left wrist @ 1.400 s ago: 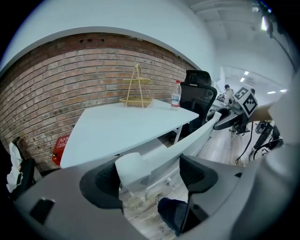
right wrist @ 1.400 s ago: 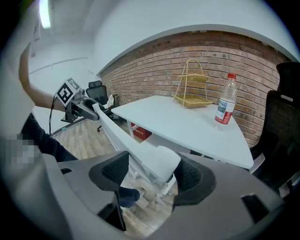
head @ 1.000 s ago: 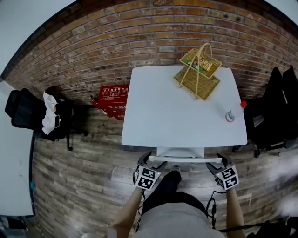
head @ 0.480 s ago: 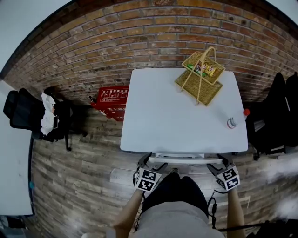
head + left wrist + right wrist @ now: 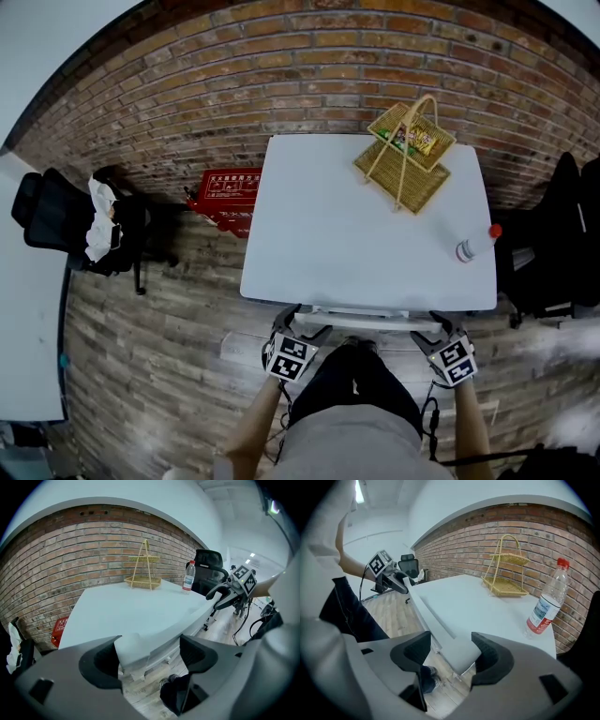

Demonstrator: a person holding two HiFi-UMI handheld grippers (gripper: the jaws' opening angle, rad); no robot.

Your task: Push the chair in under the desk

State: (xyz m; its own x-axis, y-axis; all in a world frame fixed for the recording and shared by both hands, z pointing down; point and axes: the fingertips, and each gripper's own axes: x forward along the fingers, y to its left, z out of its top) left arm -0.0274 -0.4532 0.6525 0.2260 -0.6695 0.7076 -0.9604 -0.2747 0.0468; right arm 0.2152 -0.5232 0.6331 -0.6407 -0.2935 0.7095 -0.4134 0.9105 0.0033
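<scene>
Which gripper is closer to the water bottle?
Right. The right gripper is at the desk's near right corner, by the water bottle, fingers just closing around that corner; the left gripper is at the near left corner.

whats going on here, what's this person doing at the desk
A person stands at the near edge of a white desk, holding tongs in each hand. The left tongs and right tongs each straddle a near corner of the desk, jaws apart; the right ones have just been closing a little. A wicker basket and a water bottle sit on the desk. The left black chair and right black chair stand off to the sides, untouched.
</scene>
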